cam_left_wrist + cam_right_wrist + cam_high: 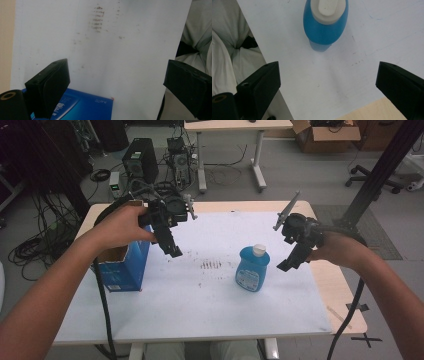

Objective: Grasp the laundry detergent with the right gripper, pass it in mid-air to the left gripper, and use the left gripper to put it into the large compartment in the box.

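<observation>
White sheeting covers the table (200, 310), marked with a patch of brown smudges (210, 265) near its middle. Over the sheet's left part the left gripper (175, 251) hangs in the air, its jaws spread wide with nothing between them; an open blue box (122, 267) stands just below and beside it, its corner showing under the jaws in the left gripper view (82, 107). Off to the other side the right gripper (285, 266) is held above the table too, jaws likewise wide apart and empty. A blue bottle (252, 268) with a white cap stands upright just beside the right gripper, ahead of its jaws in the right gripper view (325, 27), not touched.
</observation>
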